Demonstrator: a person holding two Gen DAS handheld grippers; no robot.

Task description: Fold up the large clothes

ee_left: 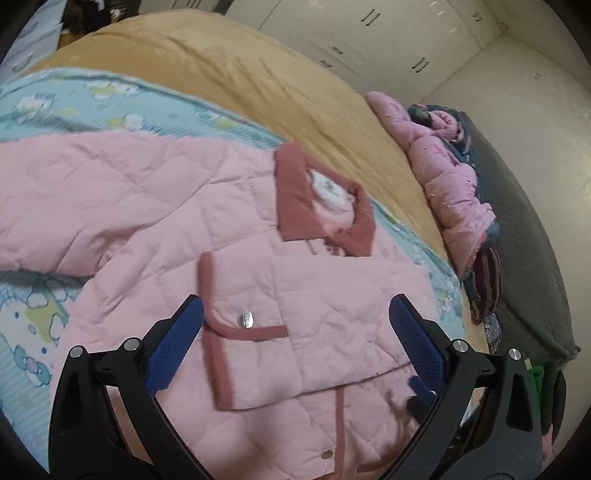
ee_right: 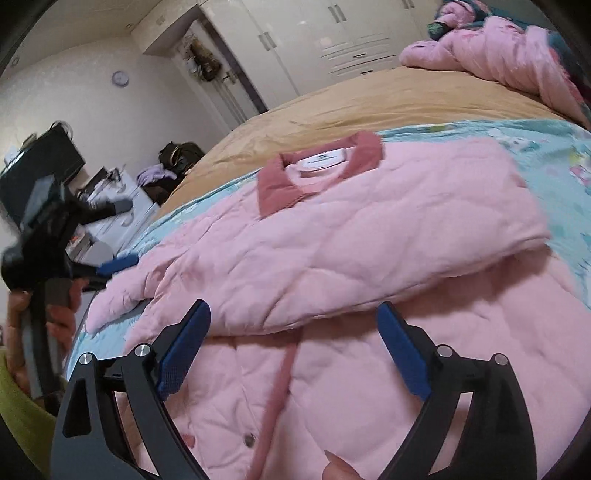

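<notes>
Left gripper (ee_left: 295, 325) hangs over the pink quilted jacket (ee_left: 155, 206), jaws spread wide, nothing between the blue pads (ee_left: 173, 343); the cloth lies below them, contact not clear. Jacket lies flat on a light-blue cartoon blanket (ee_left: 33, 332) over a tan bedspread (ee_left: 229, 74). Left of centre, a patch pocket with dark-pink trim (ee_left: 243, 328) and a silver snap sits just ahead of the fingers. Further right, dark-pink collar (ee_left: 325, 206) with white label inside. Far right, a second pink padded garment (ee_left: 443, 177) bunched at the bed edge, well apart from the jacket.

Right wrist view: at far left the left gripper (ee_right: 114, 236) shows, held in a hand (ee_right: 55, 314), blurred. Centre, one jacket side is folded over the front (ee_right: 332, 243), collar (ee_right: 284, 181) beyond. Right gripper (ee_right: 291, 328) has its jaws spread wide, empty, above the button placket (ee_right: 280, 373). White wardrobe (ee_right: 332, 33) behind the bed.
</notes>
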